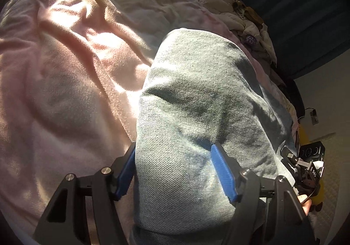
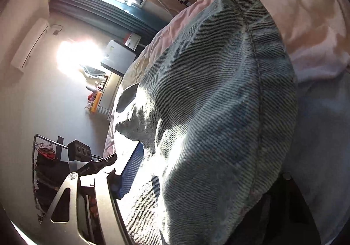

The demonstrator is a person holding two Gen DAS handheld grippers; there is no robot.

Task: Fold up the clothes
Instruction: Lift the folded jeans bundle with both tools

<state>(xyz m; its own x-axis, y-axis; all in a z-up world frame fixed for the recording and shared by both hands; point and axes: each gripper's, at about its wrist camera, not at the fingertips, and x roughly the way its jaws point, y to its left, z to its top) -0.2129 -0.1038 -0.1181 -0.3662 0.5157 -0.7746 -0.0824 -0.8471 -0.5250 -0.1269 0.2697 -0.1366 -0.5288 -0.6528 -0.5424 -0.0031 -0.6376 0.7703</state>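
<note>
Left gripper [image 1: 175, 170]: nearest item in the left wrist view; its two blue pads stand well apart with a broad band of denim filling the gap and bulging up between them, so the fingers straddle the cloth; whether the pads press it or merely flank it cannot be told, though the width of cloth between them suggests a loose bracket meant to carry or steady a thick layer, not a tight pinch. Right gripper [image 2: 186, 181]: only the left-hand blue pad shows, lying against the cloth; the other finger is hidden under the denim, so its spread cannot be told. Jeans [image 1: 196, 103]: light blue denim, the task's garment, draped over and between both grippers and running away from them across the bed; in the right wrist view a stitched seam curves along a rounded, doubled-looking edge, which would fit a leg laid over on itself, though how many folds it holds is not clear. Judged purpose: each gripper takes one side of the same end so the cloth travels level. Pink blanket [image 1: 65, 59]: rumpled, sunlit, lying under the jeans and serving as the folding surface. Pile of pale clothes [image 1: 231, 11]: heaped at the far edge of the bed, well apart from the jeans. Dark curtain [image 1: 295, 15]: farthest, behind the pile.
</note>
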